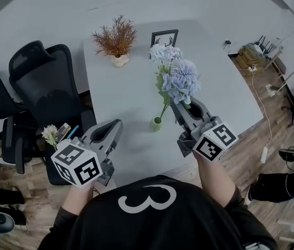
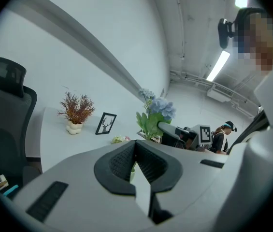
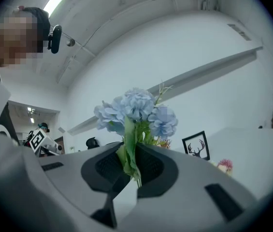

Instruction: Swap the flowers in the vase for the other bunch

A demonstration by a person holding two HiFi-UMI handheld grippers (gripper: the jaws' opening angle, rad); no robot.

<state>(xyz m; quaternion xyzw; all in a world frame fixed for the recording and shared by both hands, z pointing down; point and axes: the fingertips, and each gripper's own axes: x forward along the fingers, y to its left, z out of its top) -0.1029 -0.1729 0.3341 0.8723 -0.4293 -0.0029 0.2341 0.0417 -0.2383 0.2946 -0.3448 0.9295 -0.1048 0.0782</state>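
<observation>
A bunch of blue hydrangea flowers (image 1: pixel 180 79) is raised over the white table (image 1: pixel 120 92), with my right gripper (image 1: pixel 180 108) shut on its green stems (image 3: pixel 128 151). One thin stem runs down toward the small green vase (image 1: pixel 157 122); I cannot tell whether its tip is still inside. My left gripper (image 1: pixel 117 124) hovers left of the vase, apart from it, its jaws together and holding nothing. In the left gripper view the vase (image 2: pixel 132 173) shows just past the jaws. A small pink and white bunch (image 2: pixel 120 139) lies on the table near the picture frame; the right gripper view also shows this bunch (image 3: pixel 224 165).
A dried rust-coloured plant (image 1: pixel 115 38) in a white pot and a black picture frame (image 1: pixel 164 37) stand at the table's far end. Black office chairs (image 1: pixel 48 82) crowd the left side, with a small white flower (image 1: pixel 50 134) near one. Cables lie on the floor (image 1: pixel 264 113) at the right.
</observation>
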